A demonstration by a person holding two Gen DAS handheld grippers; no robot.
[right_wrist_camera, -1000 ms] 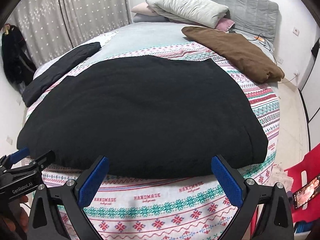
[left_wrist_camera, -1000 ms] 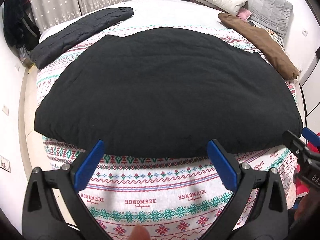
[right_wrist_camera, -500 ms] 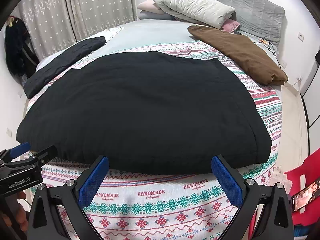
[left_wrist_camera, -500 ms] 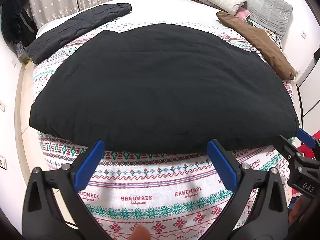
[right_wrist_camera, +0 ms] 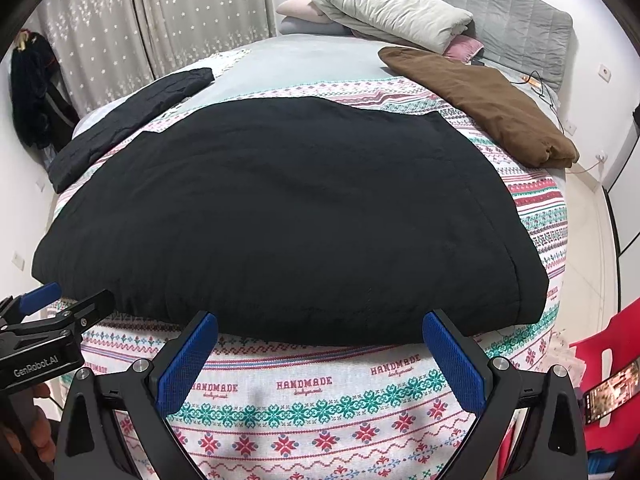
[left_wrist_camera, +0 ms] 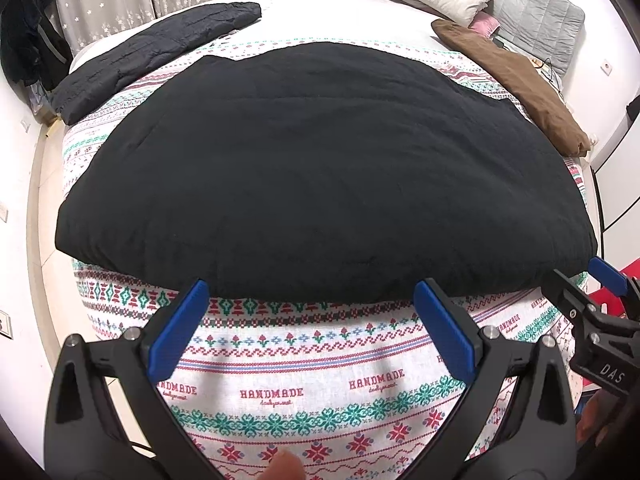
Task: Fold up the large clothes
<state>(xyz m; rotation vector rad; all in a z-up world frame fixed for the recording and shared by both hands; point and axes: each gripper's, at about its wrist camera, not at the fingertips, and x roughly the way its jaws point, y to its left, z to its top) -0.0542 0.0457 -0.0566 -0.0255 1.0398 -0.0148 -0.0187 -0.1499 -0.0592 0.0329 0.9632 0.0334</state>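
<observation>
A large black garment (left_wrist_camera: 320,168) lies spread flat on the patterned bedspread (left_wrist_camera: 304,360); it also shows in the right wrist view (right_wrist_camera: 288,220). My left gripper (left_wrist_camera: 316,328) is open and empty, just short of the garment's near hem. My right gripper (right_wrist_camera: 320,356) is open and empty, also at the near hem, further right. The right gripper shows at the right edge of the left wrist view (left_wrist_camera: 592,320). The left gripper shows at the left edge of the right wrist view (right_wrist_camera: 48,320).
A folded dark jacket (left_wrist_camera: 152,56) lies at the far left of the bed. A brown garment (right_wrist_camera: 480,100) lies at the far right. Pillows (right_wrist_camera: 384,8) and a grey headboard stand at the back. A red chair (right_wrist_camera: 608,360) is at the right.
Both grippers have moved slightly forward toward the garment's near hem. Both stay open. The garment has not moved.
</observation>
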